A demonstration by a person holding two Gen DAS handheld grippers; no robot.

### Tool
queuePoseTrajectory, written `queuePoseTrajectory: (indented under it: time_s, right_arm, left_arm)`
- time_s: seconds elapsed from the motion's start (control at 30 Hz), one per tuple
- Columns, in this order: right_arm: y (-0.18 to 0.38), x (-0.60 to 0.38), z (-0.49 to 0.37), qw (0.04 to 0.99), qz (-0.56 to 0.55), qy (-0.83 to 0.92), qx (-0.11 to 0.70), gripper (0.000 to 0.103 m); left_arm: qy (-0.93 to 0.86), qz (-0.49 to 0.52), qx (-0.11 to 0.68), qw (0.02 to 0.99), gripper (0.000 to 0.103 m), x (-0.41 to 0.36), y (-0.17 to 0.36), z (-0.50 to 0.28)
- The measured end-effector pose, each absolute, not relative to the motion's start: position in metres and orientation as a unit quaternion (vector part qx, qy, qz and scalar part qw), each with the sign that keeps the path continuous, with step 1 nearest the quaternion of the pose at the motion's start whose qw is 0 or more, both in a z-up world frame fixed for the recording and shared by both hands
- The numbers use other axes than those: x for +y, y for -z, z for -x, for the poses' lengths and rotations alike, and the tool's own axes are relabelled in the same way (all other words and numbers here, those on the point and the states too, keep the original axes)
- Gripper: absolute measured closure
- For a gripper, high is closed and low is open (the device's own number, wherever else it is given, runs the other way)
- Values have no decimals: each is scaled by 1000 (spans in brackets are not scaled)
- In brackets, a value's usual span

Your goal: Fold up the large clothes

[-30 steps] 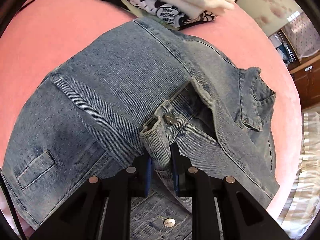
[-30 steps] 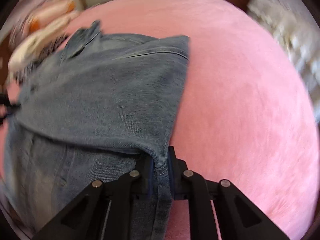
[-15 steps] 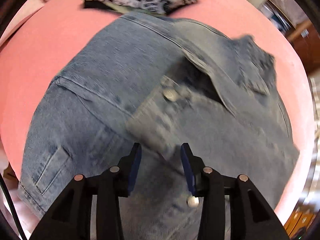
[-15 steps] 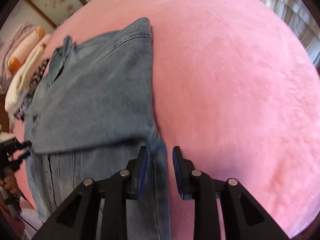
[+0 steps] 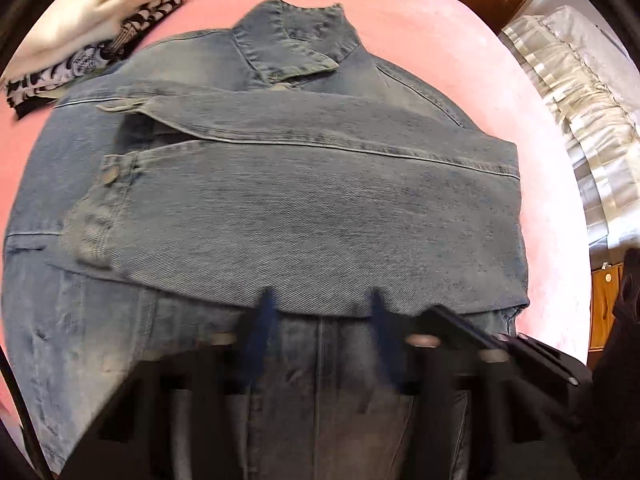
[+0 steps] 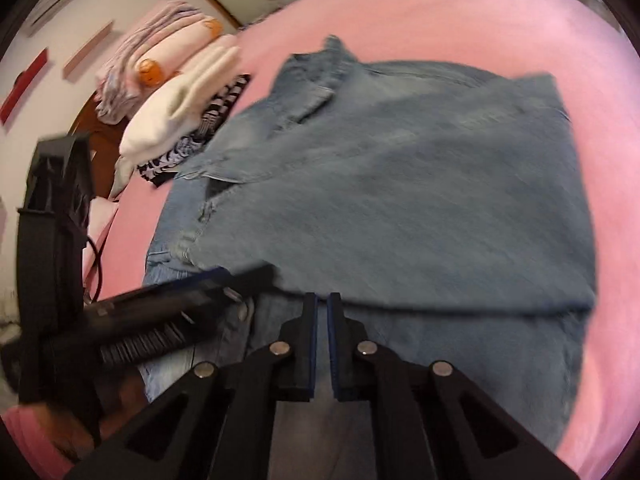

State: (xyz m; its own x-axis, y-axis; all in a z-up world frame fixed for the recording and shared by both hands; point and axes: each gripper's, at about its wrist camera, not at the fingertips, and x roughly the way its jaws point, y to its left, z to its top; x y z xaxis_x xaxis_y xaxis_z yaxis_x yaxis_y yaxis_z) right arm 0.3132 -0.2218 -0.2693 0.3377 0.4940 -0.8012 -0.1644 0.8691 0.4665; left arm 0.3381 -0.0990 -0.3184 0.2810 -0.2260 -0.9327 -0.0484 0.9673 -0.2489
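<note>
Denim jacket [image 5: 304, 208] lies flat on pink blanket [image 5: 460, 32], both sleeves folded across its front, collar at 12 o'clock; left gripper [image 5: 320, 320], motion-blurred, has just been closing, jaws apart, nothing between them; right gripper [image 6: 322, 312] closed, empty; folded clothes stack [image 5: 80, 32] at 10 o'clock.
</note>
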Motion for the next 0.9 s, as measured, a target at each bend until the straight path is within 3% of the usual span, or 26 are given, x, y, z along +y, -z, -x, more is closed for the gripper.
queuePoseTrajectory:
  time_s: [0.03, 0.13, 0.37, 0.73, 0.9]
  right_arm:
    - [274, -216, -319, 804, -148, -205, 539, 102]
    - [291, -221, -328, 789, -164, -200, 558, 103]
    - [305, -250, -331, 792, -154, -157, 569, 103]
    - [295, -378, -311, 813, -140, 28, 564, 103]
    - [281, -406, -311, 820, -169, 58, 544, 103]
  left_arm:
    - [58, 115, 605, 785, 88, -101, 325, -343]
    - [69, 113, 621, 773, 96, -109, 341, -351]
    - [31, 77, 624, 777, 96, -94, 353, -356]
    - [-68, 118, 616, 776, 102, 15, 352, -352]
    - [-53, 84, 597, 796, 102, -6, 327, -367]
